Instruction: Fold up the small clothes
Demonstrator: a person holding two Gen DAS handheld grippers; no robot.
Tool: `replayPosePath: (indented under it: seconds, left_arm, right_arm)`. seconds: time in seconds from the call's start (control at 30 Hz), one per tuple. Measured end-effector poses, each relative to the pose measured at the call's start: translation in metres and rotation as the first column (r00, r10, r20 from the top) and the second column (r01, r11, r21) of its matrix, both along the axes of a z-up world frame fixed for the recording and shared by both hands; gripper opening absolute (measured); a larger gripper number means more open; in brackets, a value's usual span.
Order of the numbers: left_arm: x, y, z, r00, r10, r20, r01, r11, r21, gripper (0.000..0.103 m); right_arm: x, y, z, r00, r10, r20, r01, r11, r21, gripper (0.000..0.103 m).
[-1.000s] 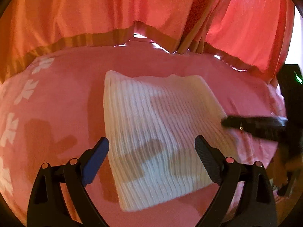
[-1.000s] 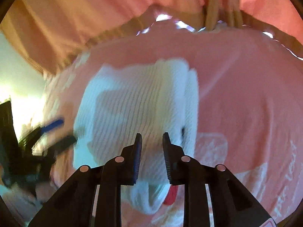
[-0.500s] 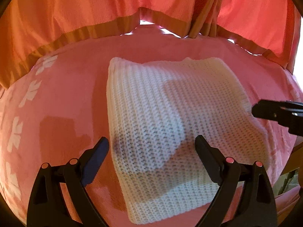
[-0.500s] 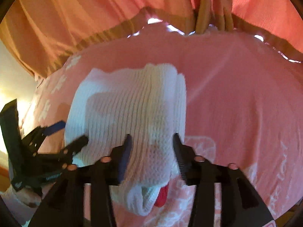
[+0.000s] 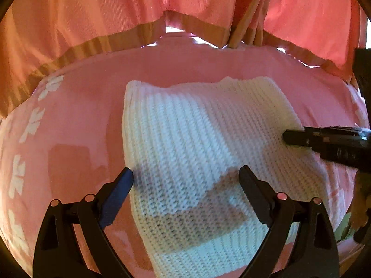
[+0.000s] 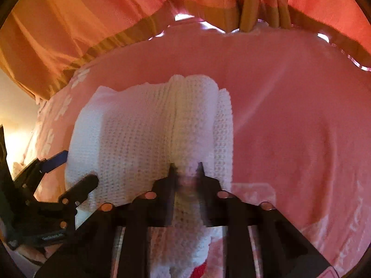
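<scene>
Closed down again after a brief widening, the right gripper (image 6: 185, 169) is now seen with its jaws narrowed onto a raised ridge of the white knitted garment (image 5: 208, 153), and knit is pinched between the blurred fingertips. In the left wrist view that same gripper is seen to have been pushed further over the garment's right edge than half a second ago. The garment is laid flat on the pink bed cover (image 5: 76, 115), roughly at its centre, with a thicker folded band along its right side and a red patch showing at its near end in the right wrist view. The left gripper (image 5: 185, 178) is held wide open above the garment's near left part, nothing being grasped; its blue-padded finger is placed over the left edge. White flower prints are seen along the cover's left side. Orange-pink curtains (image 5: 116, 11) are hung at the far edge.
</scene>
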State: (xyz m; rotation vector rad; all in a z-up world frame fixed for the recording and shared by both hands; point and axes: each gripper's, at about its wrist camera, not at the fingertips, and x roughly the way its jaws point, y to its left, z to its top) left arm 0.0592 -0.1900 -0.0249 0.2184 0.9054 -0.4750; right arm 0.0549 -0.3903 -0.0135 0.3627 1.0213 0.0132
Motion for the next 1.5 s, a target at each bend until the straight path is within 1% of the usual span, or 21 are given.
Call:
replayPosePath:
  seconds: [0.1,0.17,0.23,0.27,0.33,0.4,0.43,0.47,0.5,0.57,0.7,0.83,0.9,1.1,1.17,1.2,1.23,1.3,1.37,1.43,1.5]
  left_arm:
    - [0.0,0.006,0.001,1.0,0.005,-0.005,-0.005,1.0,-0.017,0.09]
    - [0.002,0.007,0.001,1.0,0.009,-0.007,-0.009,1.0,-0.026,0.09]
    - [0.003,0.007,0.0,1.0,0.013,-0.011,-0.014,1.0,-0.025,0.09]
    - [0.004,0.008,-0.001,1.0,0.014,-0.016,-0.014,1.0,-0.028,0.09]
    - [0.004,0.01,-0.001,0.999,0.013,-0.033,-0.014,0.999,-0.035,0.09]
    - [0.005,0.013,0.0,0.998,0.015,-0.057,-0.018,0.998,-0.058,0.09]
    - [0.005,0.014,0.0,0.998,0.016,-0.065,-0.02,0.998,-0.064,0.09]
    - [0.005,0.015,0.0,0.997,0.019,-0.07,-0.023,0.997,-0.067,0.09]
    - [0.005,0.016,-0.001,0.997,0.02,-0.071,-0.025,0.997,-0.066,0.09]
    - [0.006,0.015,-0.003,0.997,0.023,-0.075,-0.027,0.998,-0.059,0.09]
    - [0.01,0.015,-0.01,0.994,0.026,-0.109,-0.034,0.997,-0.071,0.092]
    - [0.012,0.015,-0.014,0.993,0.029,-0.114,-0.039,0.995,-0.088,0.095]
    - [0.018,0.018,-0.018,0.99,0.032,-0.141,-0.047,0.994,-0.104,0.096]
    - [0.038,0.037,-0.035,0.956,0.051,-0.289,-0.111,0.974,-0.196,0.098]
    - [0.045,0.039,-0.047,0.933,0.035,-0.359,-0.131,0.96,-0.249,0.098]
    - [0.047,0.04,-0.05,0.927,0.033,-0.374,-0.141,0.954,-0.265,0.098]
    - [0.048,0.04,-0.05,0.931,0.031,-0.363,-0.14,0.95,-0.279,0.098]
    - [0.047,0.034,-0.049,0.935,0.013,-0.354,-0.115,0.957,-0.268,0.098]
    - [0.044,0.03,-0.045,0.937,-0.019,-0.349,-0.088,0.953,-0.29,0.088]
    - [0.037,0.024,-0.035,0.948,-0.035,-0.316,-0.058,0.958,-0.28,0.066]
    - [0.029,0.019,-0.02,0.962,-0.063,-0.267,-0.009,0.965,-0.261,0.05]
  right_arm:
    - [-0.008,0.0,0.027,0.996,0.001,0.091,0.001,1.0,-0.022,0.015]
    - [-0.004,-0.006,0.016,0.998,-0.011,0.056,0.012,0.999,-0.031,0.016]
    - [0.006,-0.01,-0.016,0.998,-0.021,-0.052,0.02,0.999,-0.03,0.02]
    - [0.006,-0.01,-0.026,0.997,-0.021,-0.072,0.02,1.0,-0.008,0.023]
    - [0.001,-0.008,-0.023,0.998,-0.032,-0.055,0.032,0.999,0.006,0.027]
    - [-0.011,-0.006,-0.008,0.999,-0.027,-0.019,0.028,1.0,0.002,0.042]
    - [-0.016,-0.007,-0.004,1.0,-0.03,-0.006,0.03,1.0,0.007,0.058]
    - [-0.02,-0.009,-0.002,0.999,-0.032,0.005,0.032,0.999,0.011,0.066]
    - [-0.024,-0.01,-0.003,0.999,-0.033,0.007,0.033,0.999,0.013,0.067]
    - [-0.027,-0.012,-0.014,0.999,-0.037,-0.038,0.038,0.999,0.024,0.067]
    - [-0.025,-0.012,-0.036,0.995,-0.021,-0.094,0.032,0.993,0.113,0.067]
    - [-0.022,-0.01,-0.049,0.994,-0.023,-0.103,0.04,0.985,0.167,0.073]
    - [-0.019,-0.011,-0.052,0.994,-0.026,-0.109,0.046,0.981,0.189,0.074]
    - [-0.009,-0.013,-0.064,0.994,-0.02,-0.109,0.044,0.972,0.229,0.078]
    - [-0.006,-0.015,-0.069,0.994,-0.024,-0.111,0.052,0.964,0.259,0.08]
    - [-0.006,-0.015,-0.07,0.994,-0.024,-0.104,0.051,0.962,0.269,0.08]
    - [-0.005,-0.017,-0.069,0.995,-0.022,-0.102,0.049,0.962,0.27,0.078]
    - [-0.004,-0.018,-0.069,0.995,-0.029,-0.098,0.054,0.961,0.271,0.071]
    - [-0.004,-0.02,-0.066,0.996,-0.023,-0.087,0.047,0.958,0.284,0.048]
    - [-0.008,-0.02,-0.057,0.997,-0.032,-0.068,0.05,0.956,0.288,0.037]
    - [-0.016,-0.015,-0.035,0.999,-0.032,-0.015,0.035,0.969,0.246,0.033]
